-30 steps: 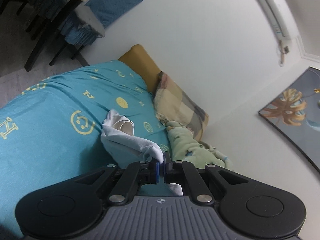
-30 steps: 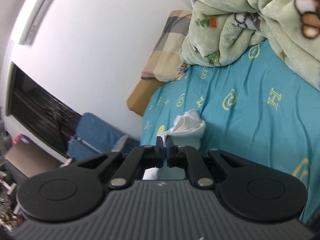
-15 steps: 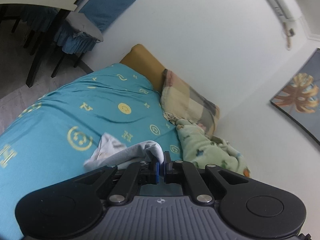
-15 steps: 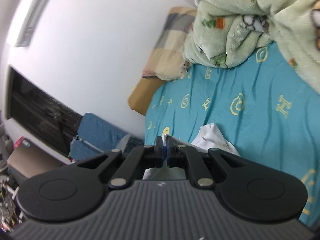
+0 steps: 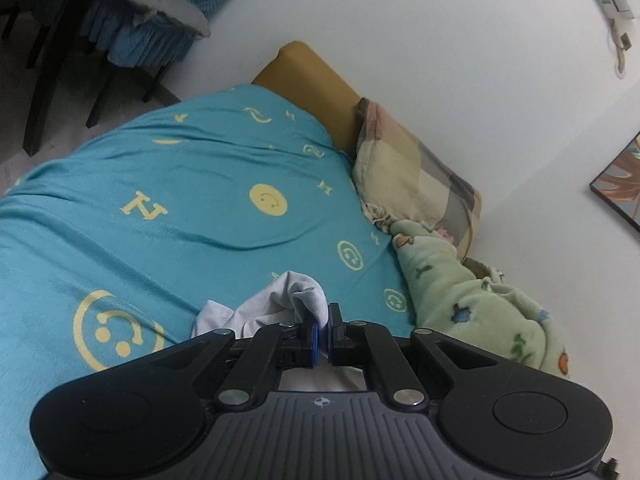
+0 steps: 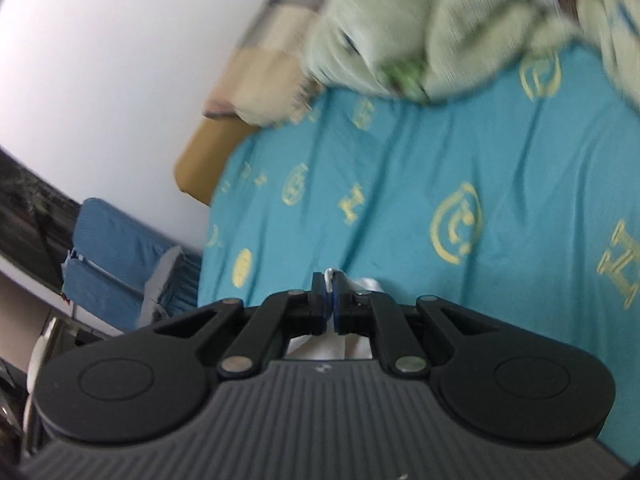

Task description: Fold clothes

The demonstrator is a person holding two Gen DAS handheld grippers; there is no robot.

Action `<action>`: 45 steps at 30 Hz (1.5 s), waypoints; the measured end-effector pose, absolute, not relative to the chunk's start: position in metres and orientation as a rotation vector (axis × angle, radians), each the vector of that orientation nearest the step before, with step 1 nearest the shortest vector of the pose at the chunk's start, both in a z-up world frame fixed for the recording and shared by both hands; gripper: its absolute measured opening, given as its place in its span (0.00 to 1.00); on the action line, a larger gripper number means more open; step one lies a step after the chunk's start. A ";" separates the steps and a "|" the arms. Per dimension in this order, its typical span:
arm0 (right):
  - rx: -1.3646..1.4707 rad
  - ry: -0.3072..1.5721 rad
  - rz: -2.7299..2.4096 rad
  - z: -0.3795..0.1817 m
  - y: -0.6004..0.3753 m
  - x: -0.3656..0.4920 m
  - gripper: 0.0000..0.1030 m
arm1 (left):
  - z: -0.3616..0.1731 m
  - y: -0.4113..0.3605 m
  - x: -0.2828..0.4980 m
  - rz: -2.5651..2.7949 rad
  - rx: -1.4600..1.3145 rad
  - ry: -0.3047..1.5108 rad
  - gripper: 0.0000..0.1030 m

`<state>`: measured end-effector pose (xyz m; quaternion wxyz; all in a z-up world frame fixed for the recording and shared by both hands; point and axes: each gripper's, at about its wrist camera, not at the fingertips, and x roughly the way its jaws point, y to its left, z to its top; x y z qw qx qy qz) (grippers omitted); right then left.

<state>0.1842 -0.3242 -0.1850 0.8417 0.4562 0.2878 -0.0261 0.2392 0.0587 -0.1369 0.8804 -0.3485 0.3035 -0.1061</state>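
A white garment (image 5: 276, 304) bunches just ahead of my left gripper (image 5: 323, 320), whose jaws are shut on a fold of it above the teal bedsheet (image 5: 160, 184). Most of the cloth hangs out of sight under the gripper body. In the right wrist view, my right gripper (image 6: 330, 292) is also shut, and a thin edge of the white garment (image 6: 366, 283) pokes out between and beside its fingers. That view is blurred by motion. The sheet (image 6: 440, 168) with yellow letters and faces lies below both grippers.
A green fleece blanket (image 5: 472, 300) is heaped at the right of the bed, also blanket (image 6: 420, 32). A checked pillow (image 5: 412, 172) leans on the mustard headboard (image 5: 308, 76) by the white wall. Blue-covered chairs (image 5: 140, 36) stand beyond the bed's edge.
Both grippers have swung lower over the bed with the garment. Far less white cloth shows ahead of them now. The right view has turned blurred.
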 end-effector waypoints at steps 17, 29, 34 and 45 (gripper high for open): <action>0.658 0.569 0.091 -0.150 -0.288 0.173 0.76 | -0.128 0.020 0.220 -0.265 -0.371 0.640 0.80; 0.306 0.739 0.150 -0.209 -0.235 0.223 0.42 | -0.187 -0.011 0.242 -0.209 -0.126 0.780 0.80; 0.224 0.734 0.151 -0.216 -0.224 0.223 0.42 | -0.194 -0.013 0.241 -0.210 -0.089 0.782 0.80; 0.182 0.674 0.140 -0.175 -0.218 0.180 0.44 | -0.173 -0.015 0.199 -0.237 -0.032 0.762 0.80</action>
